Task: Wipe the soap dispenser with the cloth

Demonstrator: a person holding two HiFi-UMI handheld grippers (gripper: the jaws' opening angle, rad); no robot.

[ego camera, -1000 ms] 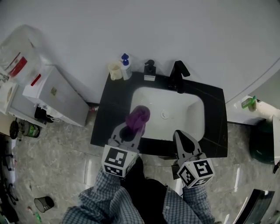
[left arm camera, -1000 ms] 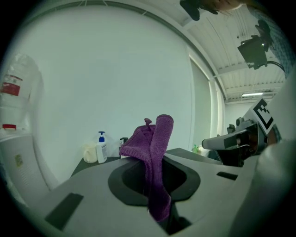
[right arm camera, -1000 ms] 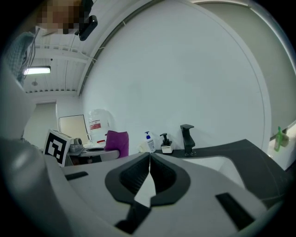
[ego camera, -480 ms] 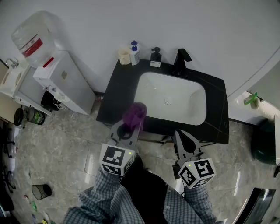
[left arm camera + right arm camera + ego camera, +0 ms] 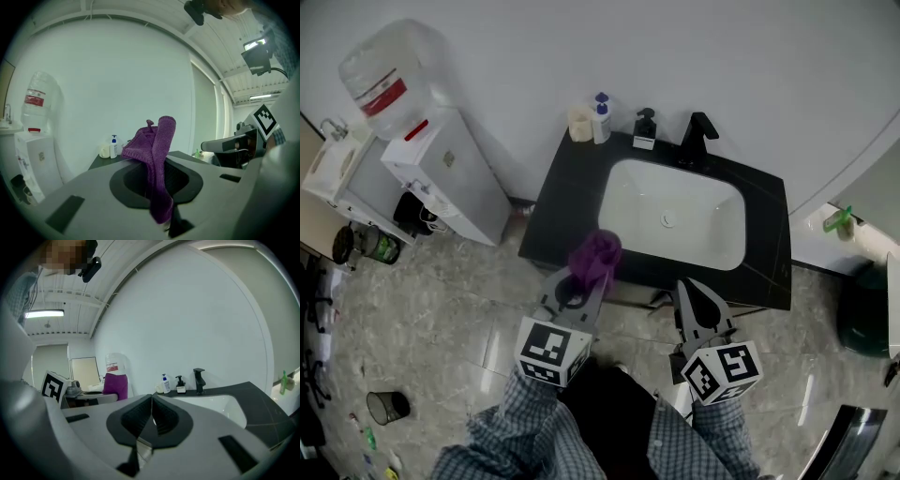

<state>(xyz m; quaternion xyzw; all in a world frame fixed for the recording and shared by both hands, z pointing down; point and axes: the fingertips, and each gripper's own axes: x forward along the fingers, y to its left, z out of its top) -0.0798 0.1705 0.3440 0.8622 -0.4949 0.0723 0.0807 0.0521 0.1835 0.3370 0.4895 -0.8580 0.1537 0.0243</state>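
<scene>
Left tool (image 5: 586, 278) pinching purple cloth (image 5: 596, 253); right tool (image 5: 693, 292) pressed together, empty. Since a second ago both have drawn back off black surface (image 5: 551, 217). Soap dispenser (image 5: 645, 128) now well ahead, beyond sink (image 5: 626, 199). Wiping not begun; fresh approach needed.

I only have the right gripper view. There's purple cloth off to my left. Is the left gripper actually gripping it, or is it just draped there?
Observer: It's gripped. The left gripper is shut on the cloth, which bunches up above the jaws.
Operator: How near are we to the dispenser?
Observer: Not near. In the head view the left gripper and the right gripper are at the counter's front edge, neither over the sink. The dispenser stands at the back edge.
</scene>
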